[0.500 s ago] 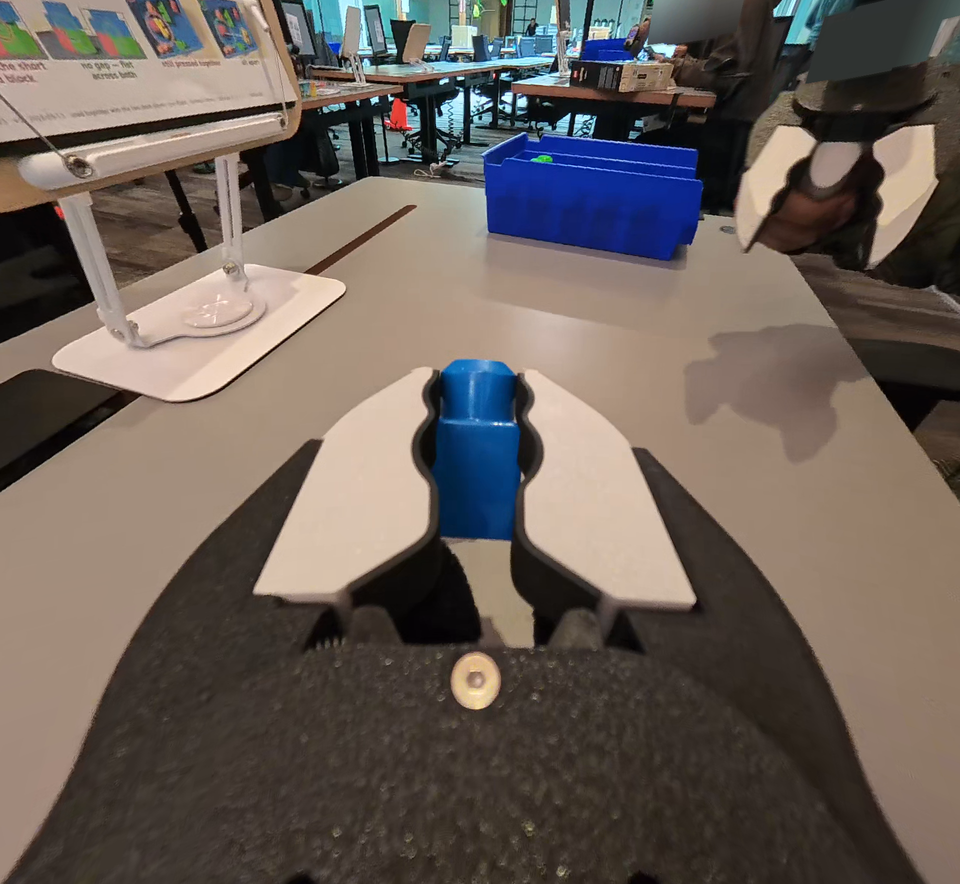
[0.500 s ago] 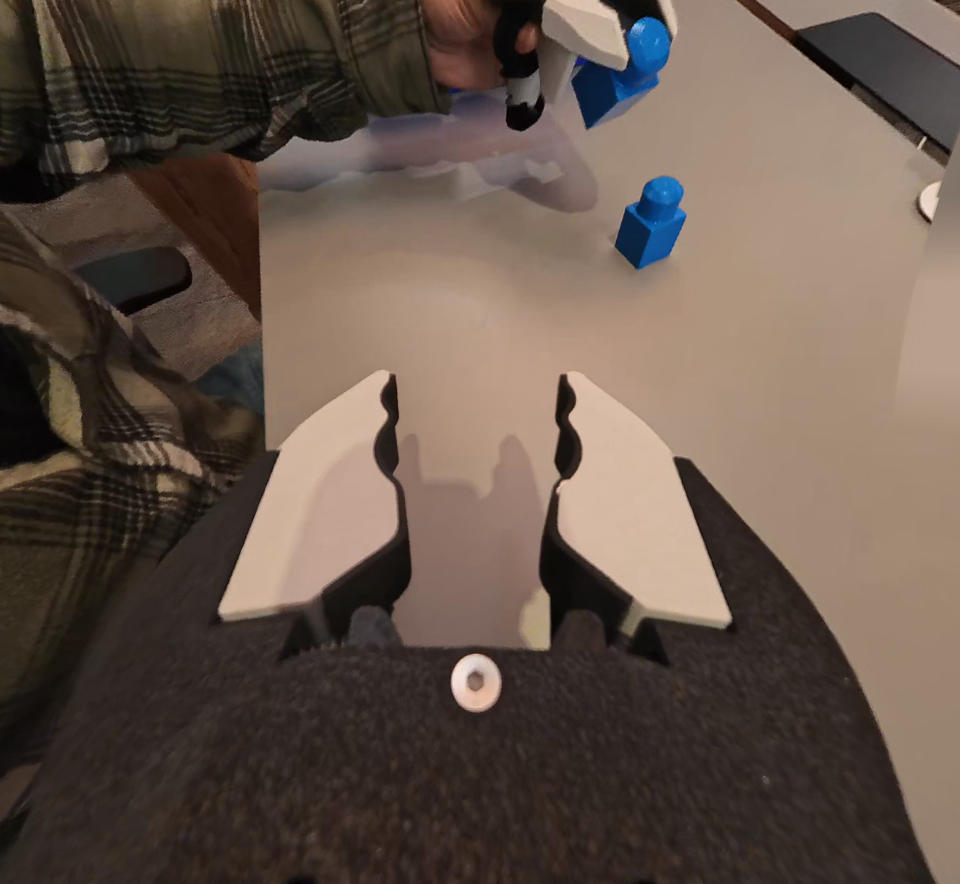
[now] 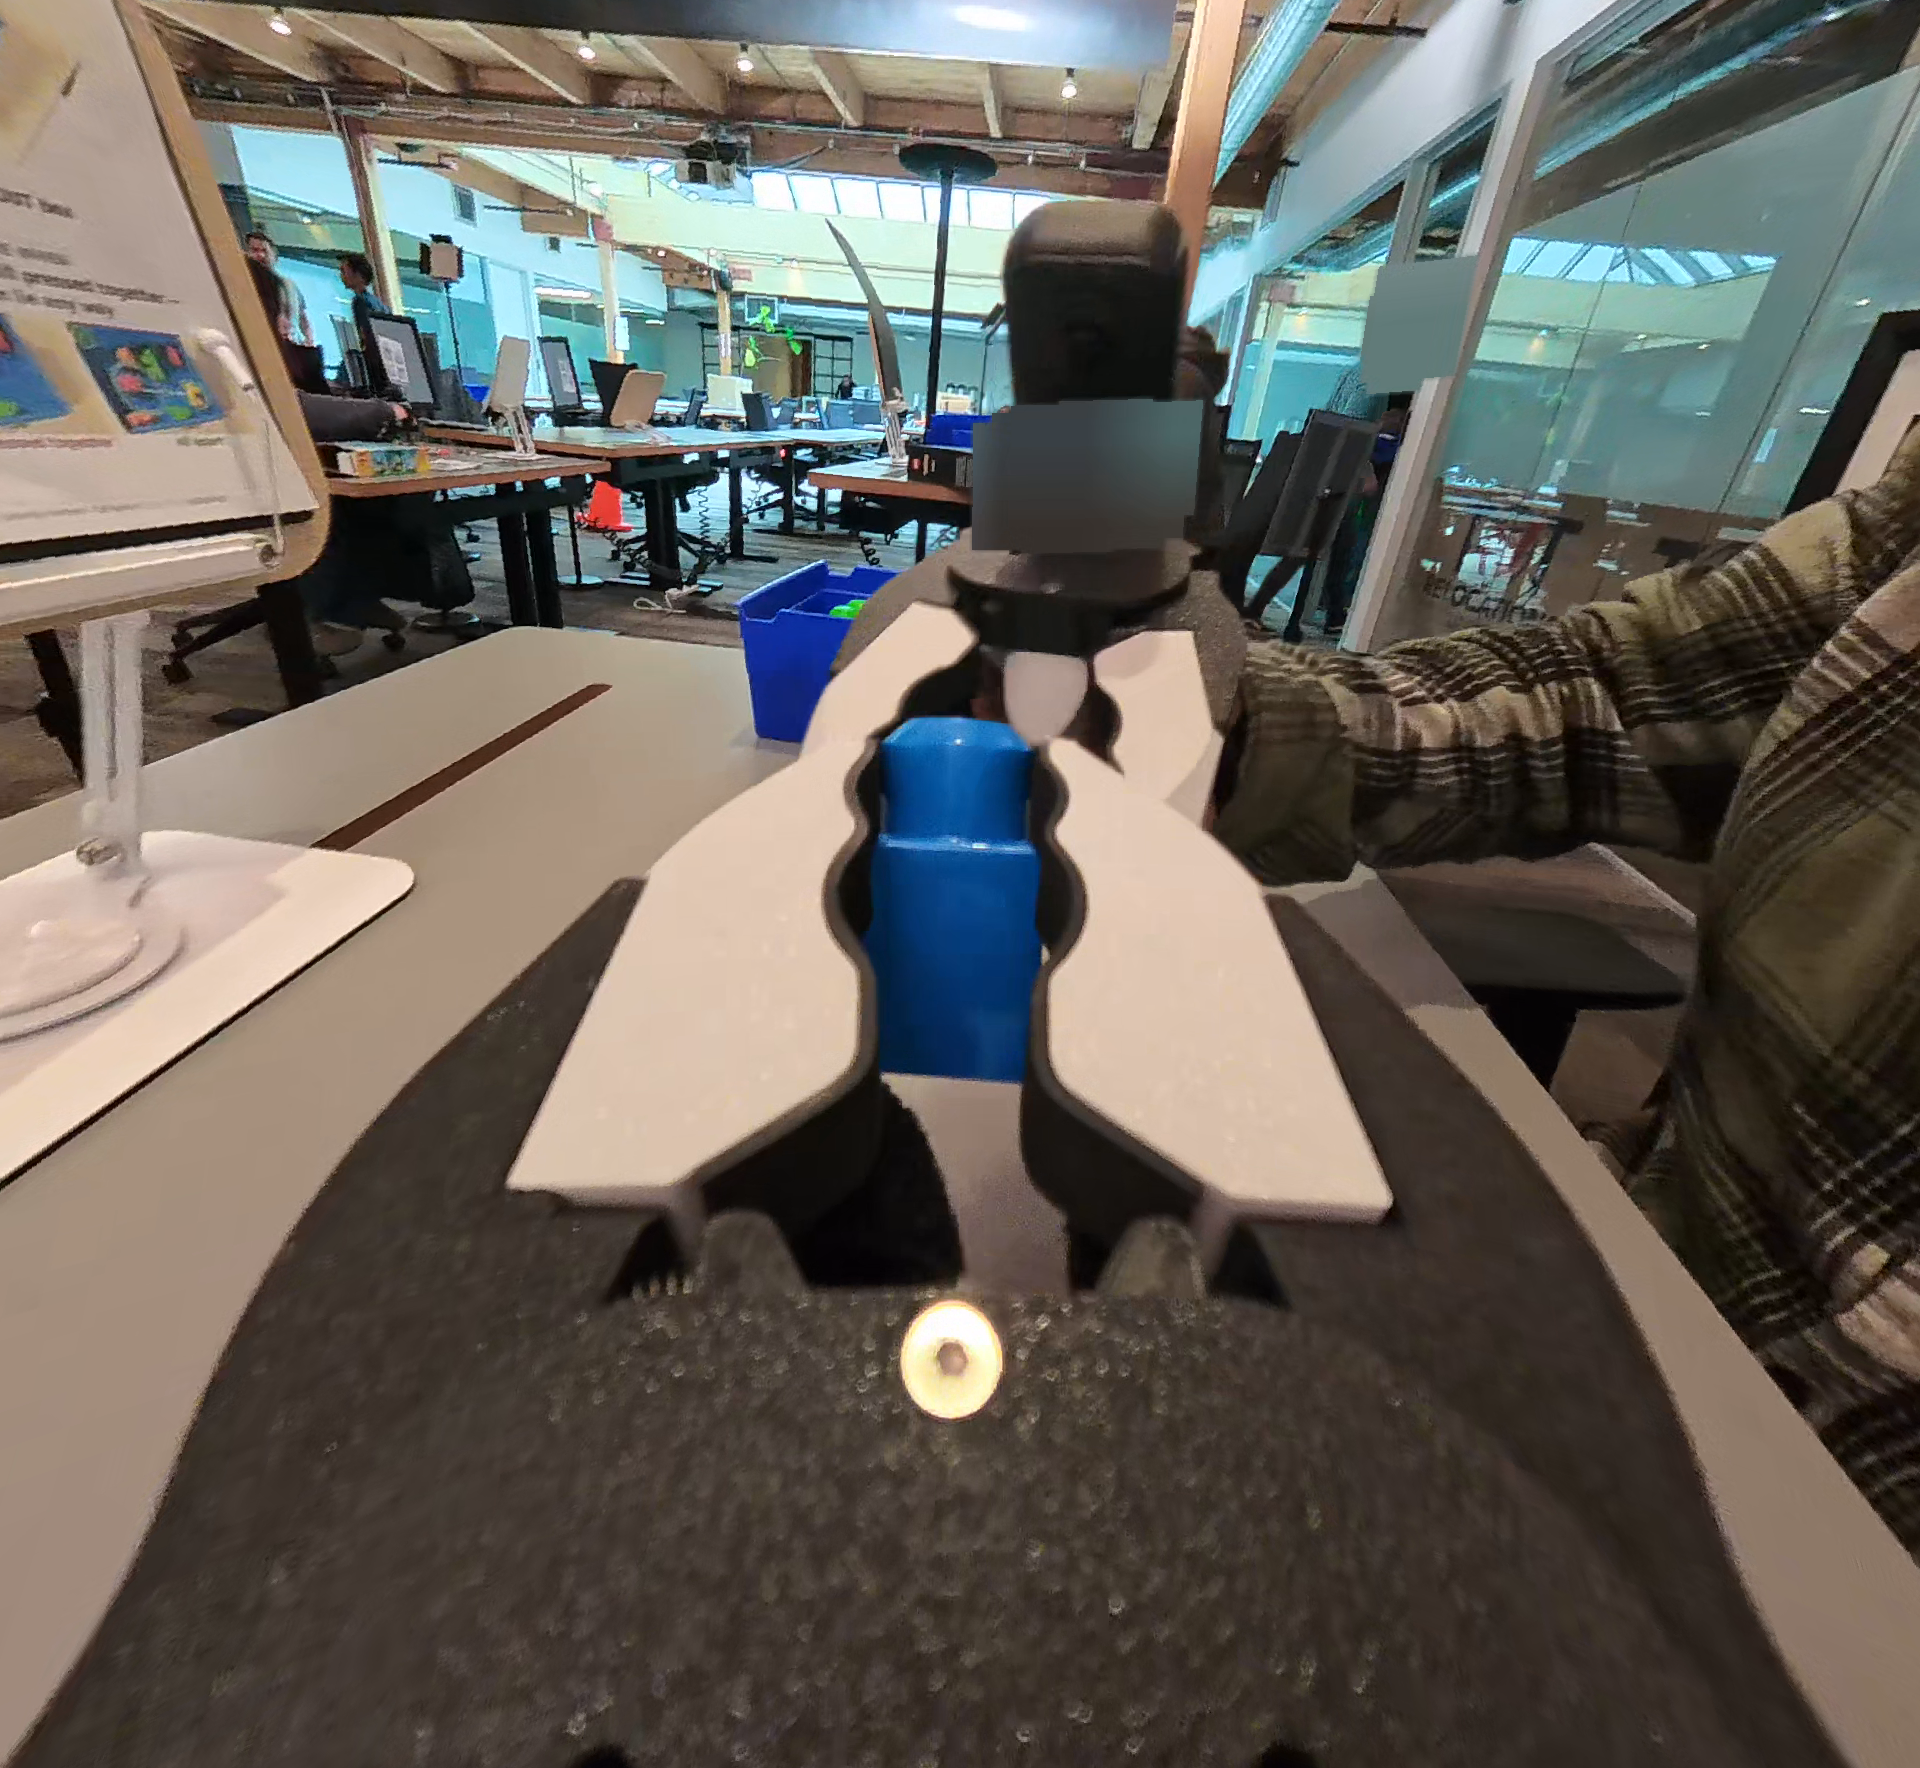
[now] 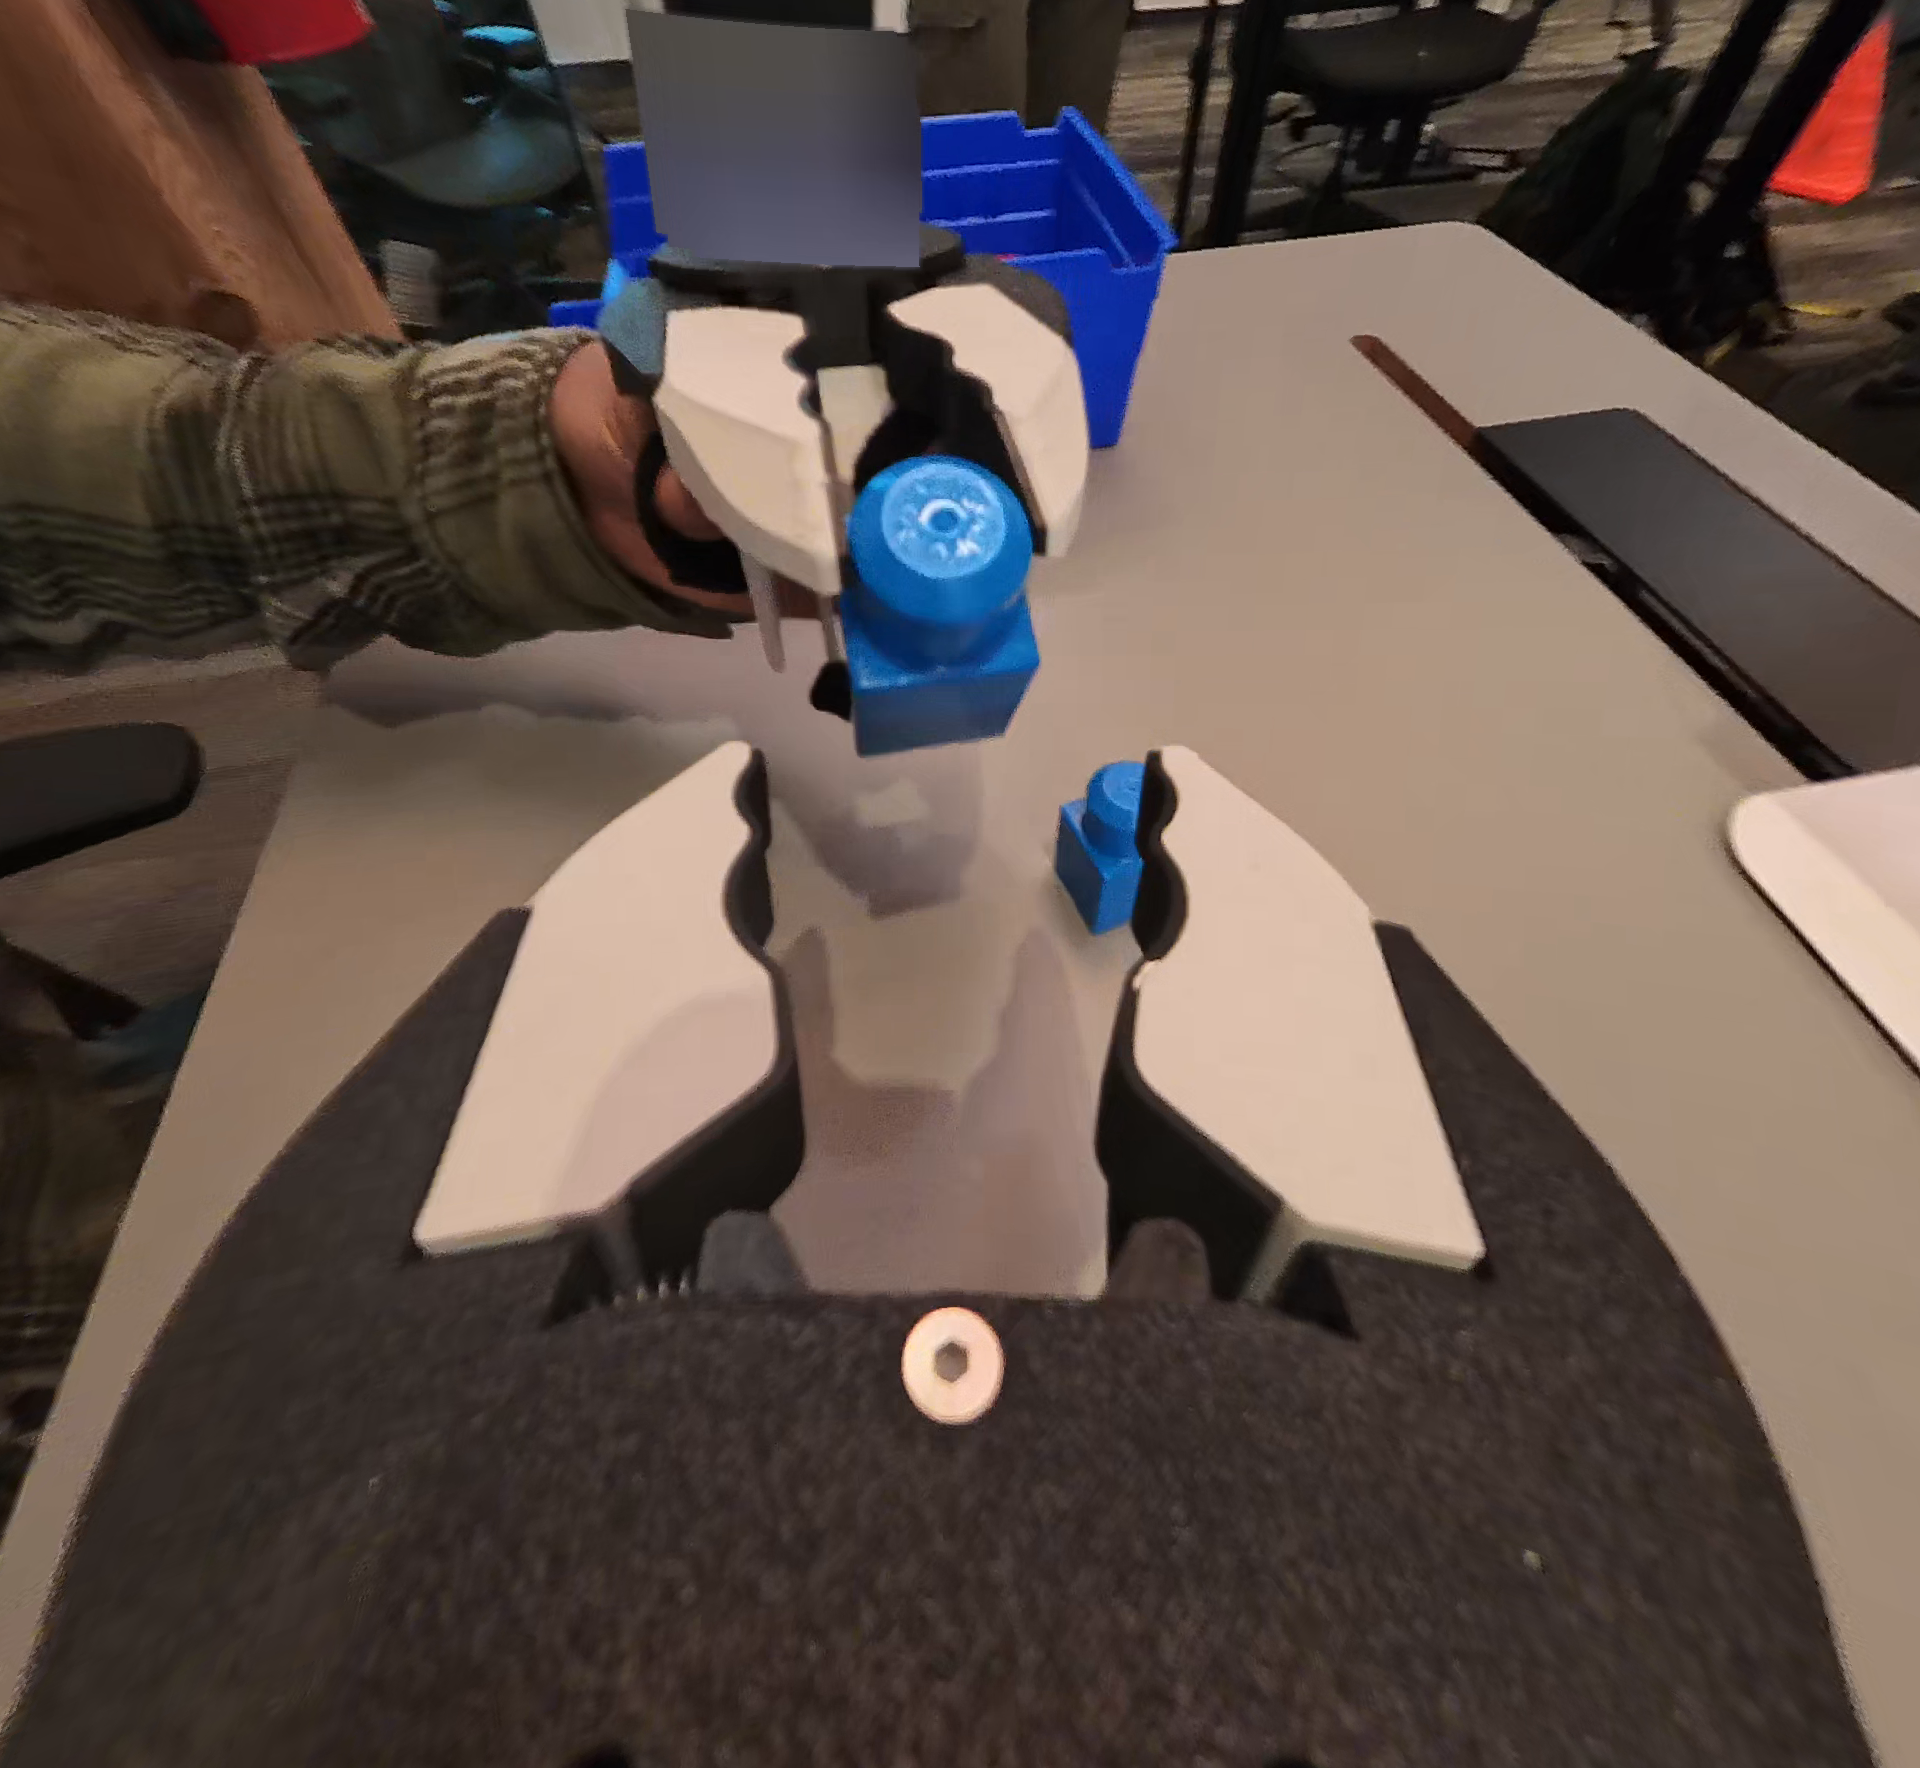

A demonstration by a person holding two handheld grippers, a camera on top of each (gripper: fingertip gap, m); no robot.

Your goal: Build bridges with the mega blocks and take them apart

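My left gripper (image 3: 951,783) is shut on a blue one-stud block (image 3: 954,929), held above the grey table with the stud pointing forward. In the right wrist view the same block (image 4: 940,622) faces the camera in the left gripper (image 4: 940,513). My right gripper (image 4: 951,773) is open and empty, close in front of the held block. It also shows in the left wrist view (image 3: 1049,679), straight ahead. A second blue one-stud block (image 4: 1103,845) stands on the table (image 4: 1351,679), partly hidden behind my right gripper's right finger (image 4: 1247,970).
A blue bin (image 4: 1049,232) stands at the table's far edge; it also shows in the left wrist view (image 3: 790,669). A white stand (image 3: 166,929) with an instruction board sits on the left. A dark panel (image 4: 1704,555) lies in the tabletop. People stand beyond the table.
Both grippers have swung to face each other and drawn close. The left gripper has lifted and tilted up with its block. The right gripper stays open.
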